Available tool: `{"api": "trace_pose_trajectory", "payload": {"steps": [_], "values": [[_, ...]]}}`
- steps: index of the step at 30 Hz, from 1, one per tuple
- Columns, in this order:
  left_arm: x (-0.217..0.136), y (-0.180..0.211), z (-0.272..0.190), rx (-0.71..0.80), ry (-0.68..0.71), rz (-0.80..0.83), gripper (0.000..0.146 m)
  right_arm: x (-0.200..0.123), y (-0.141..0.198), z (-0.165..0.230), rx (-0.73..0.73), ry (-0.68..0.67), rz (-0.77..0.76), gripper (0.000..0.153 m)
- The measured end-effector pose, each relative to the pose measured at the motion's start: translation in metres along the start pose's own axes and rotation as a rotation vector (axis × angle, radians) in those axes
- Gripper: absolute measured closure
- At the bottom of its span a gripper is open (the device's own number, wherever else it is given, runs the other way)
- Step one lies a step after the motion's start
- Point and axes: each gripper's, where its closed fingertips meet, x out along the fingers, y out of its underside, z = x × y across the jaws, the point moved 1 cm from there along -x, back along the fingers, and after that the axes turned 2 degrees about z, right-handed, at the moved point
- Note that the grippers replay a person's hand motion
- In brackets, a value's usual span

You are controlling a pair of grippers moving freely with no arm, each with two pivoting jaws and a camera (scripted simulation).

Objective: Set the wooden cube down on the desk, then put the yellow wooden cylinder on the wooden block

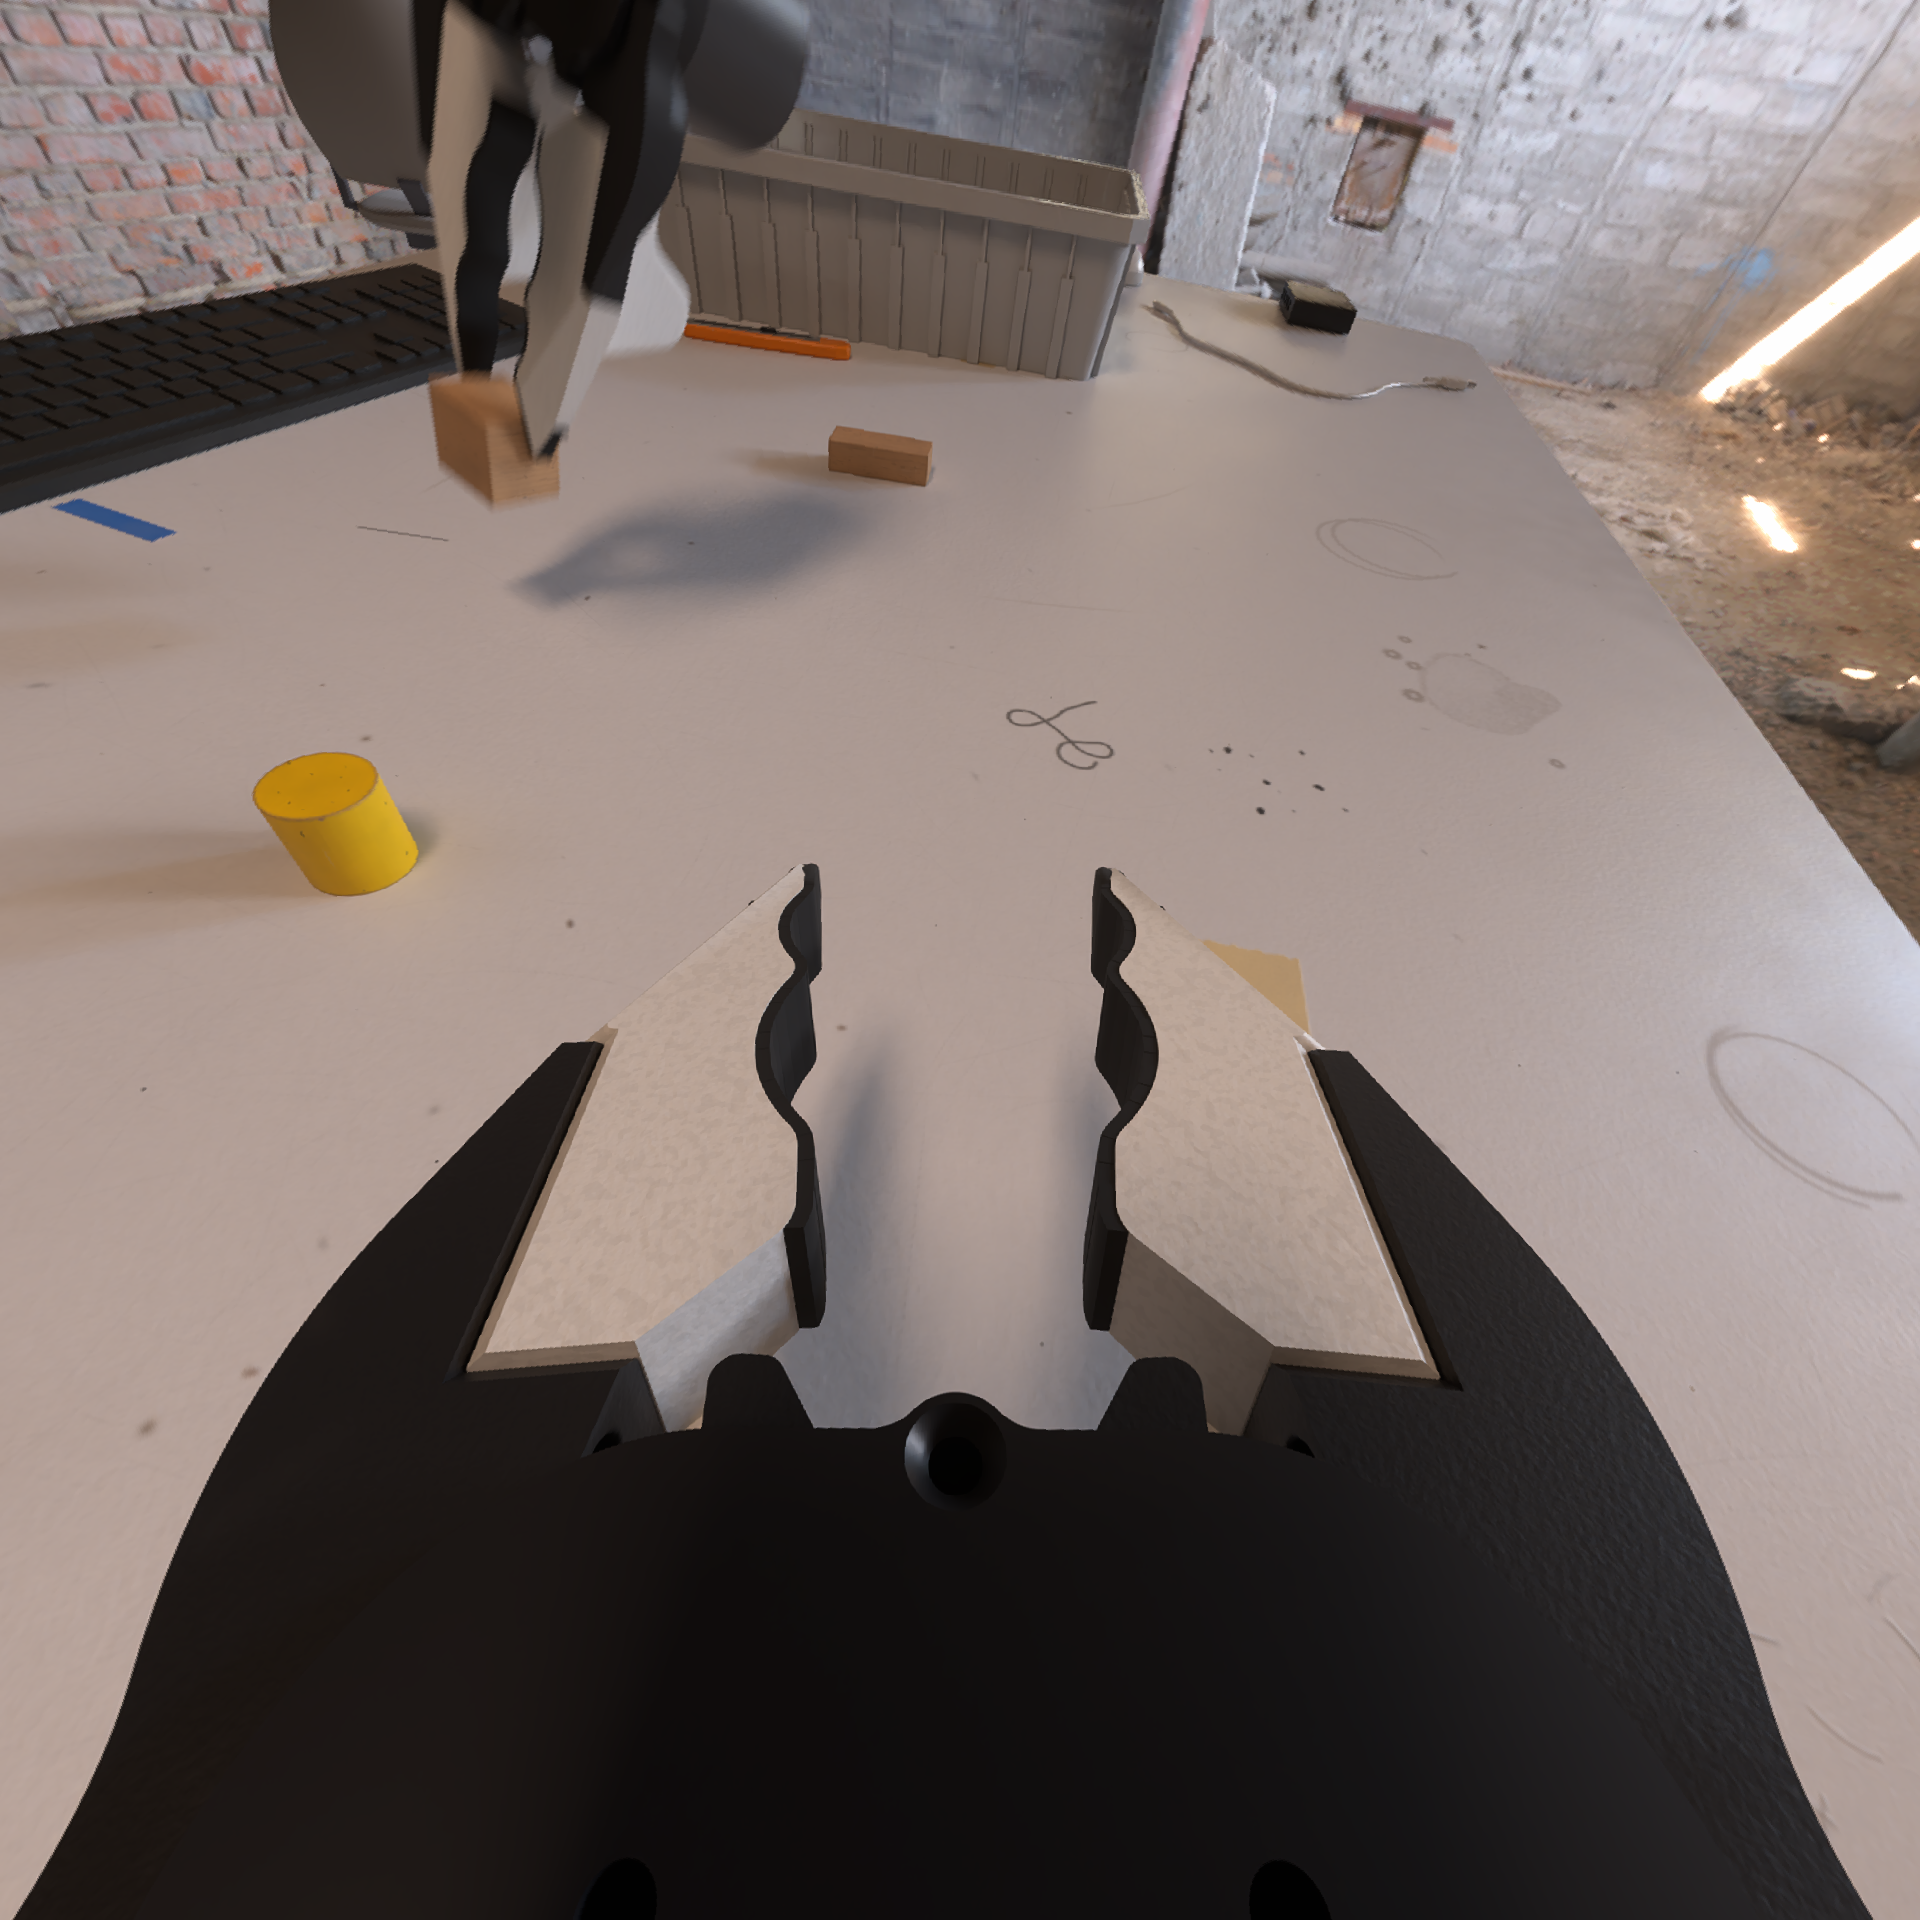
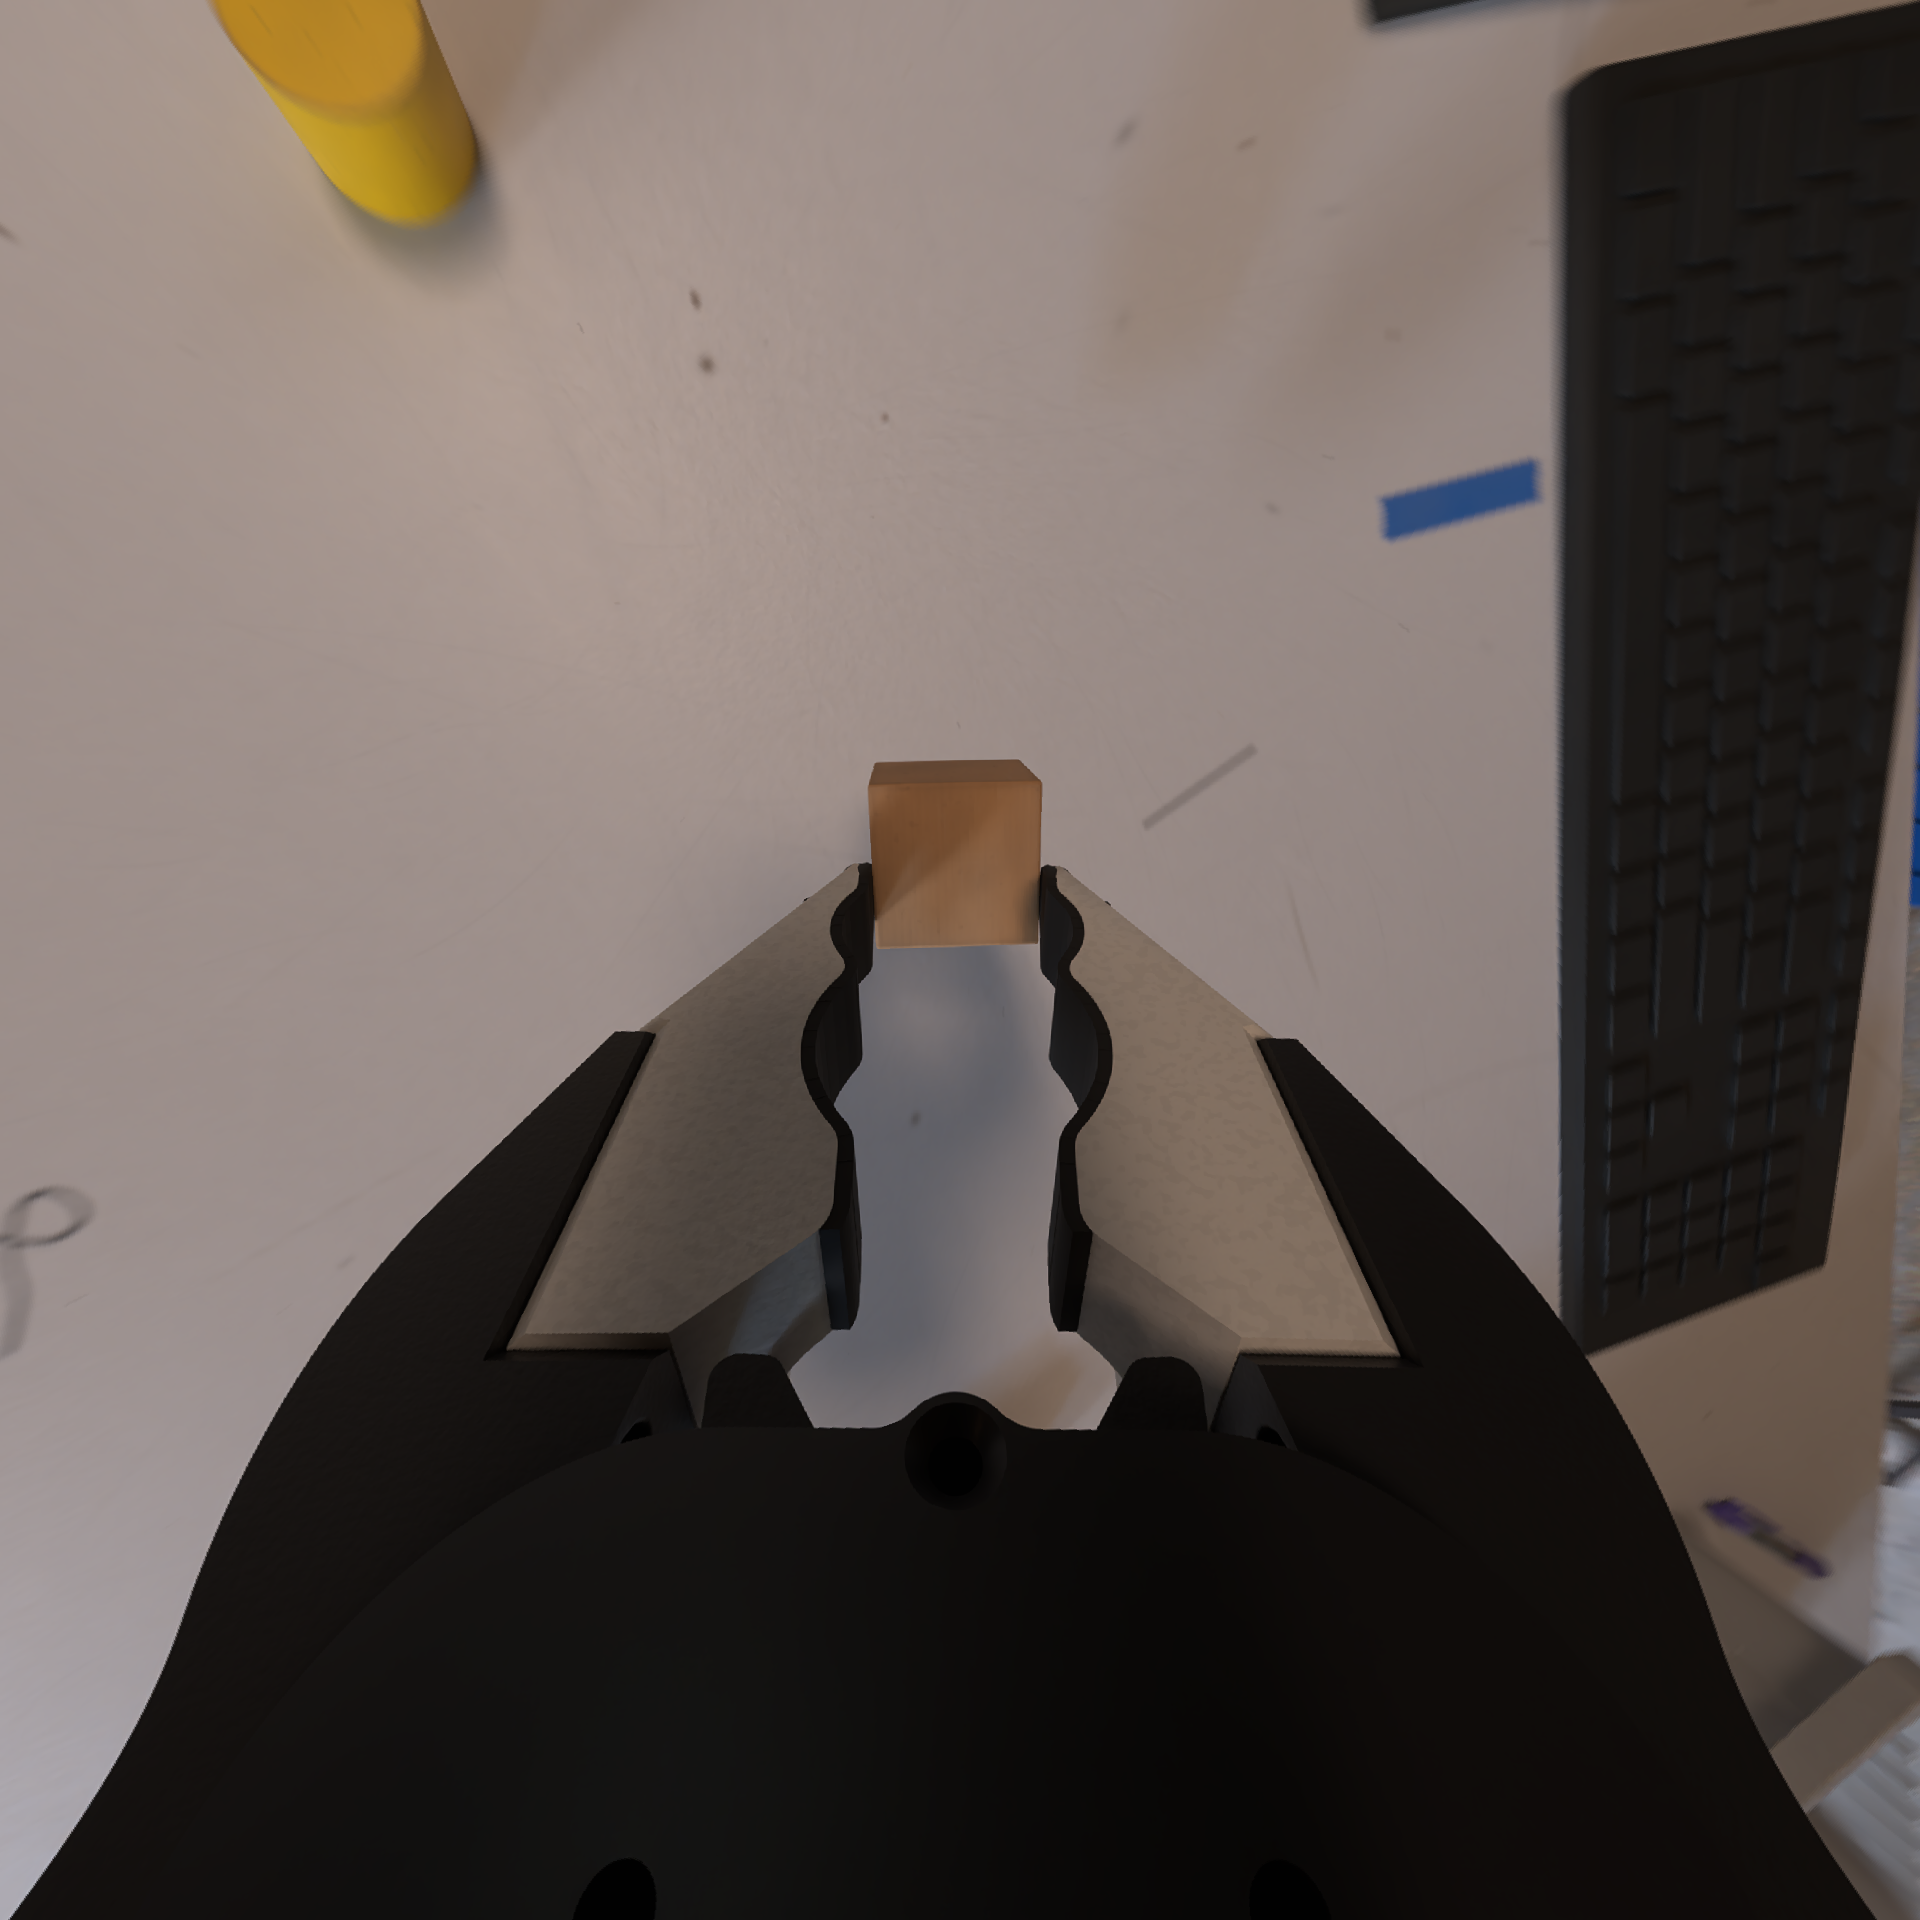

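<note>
The right claw [image 2: 956,904] points almost straight down at the bench [image 2: 623,623] and holds the wooden cube [image 2: 954,852] by its very tips, narrowed onto two opposite faces, with most of the cube sticking out beyond the tips. From the left wrist view the cube [image 1: 488,442] hangs above the bench, a soft shadow lying apart from it, so I judge it is not yet set down. The move in hand turns on this: the bare bench lies straight ahead of the right claw's tips, so the cube needs only to go down along the fingers and be let go.

The left claw [image 1: 956,894] is wide and holds nothing, hovering low over the bench. The yellow cylinder [image 1: 335,823] stands upright ahead of it and to its left, much nearer to this claw than to the right one; in the right wrist view the cylinder [image 2: 358,99] sits far ahead and to the left.

A second wooden block [image 1: 879,454], long and lying flat, rests farther ahead of the left claw. A black keyboard [image 2: 1735,665] lies off to the right claw's right, past a strip of blue tape [image 2: 1460,499]; neither crowds the landing spot. A grey bin [image 1: 904,260] stands at the far side.
</note>
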Motion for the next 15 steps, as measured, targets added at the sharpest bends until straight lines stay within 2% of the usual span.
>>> {"api": "trace_pose_trajectory", "payload": {"steps": [2, 4, 6, 8, 10, 12, 15], "values": [[-0.001, 0.0, -0.001, -0.006, 0.003, -0.009, 0.094, -0.041, 0.011, -0.008, 0.102, 0.012, -0.067, 0.121], [0.0, -0.001, -0.001, -0.013, 0.009, -0.016, 0.094, -0.083, 0.038, -0.023, 0.245, 0.065, -0.095, 0.121], [0.0, -0.001, -0.001, -0.016, 0.007, -0.015, 0.094, -0.117, 0.081, -0.04, 0.429, 0.132, -0.07, 0.121], [0.0, -0.002, -0.001, -0.013, 0.008, -0.017, 0.094, -0.137, 0.137, -0.049, 0.644, 0.197, -0.007, 0.121], [0.0, -0.004, -0.002, -0.01, 0.008, -0.024, 0.094, -0.14, 0.194, -0.044, 0.815, 0.199, 0.096, 0.121], [0.001, -0.006, -0.003, -0.008, 0.011, -0.025, 0.094, -0.13, 0.241, -0.031, 0.937, 0.199, 0.188, 0.121], [0.003, -0.008, -0.004, -0.002, 0.015, -0.027, 0.094, -0.104, 0.279, -0.01, 1.053, 0.163, 0.218, 0.121]]}}
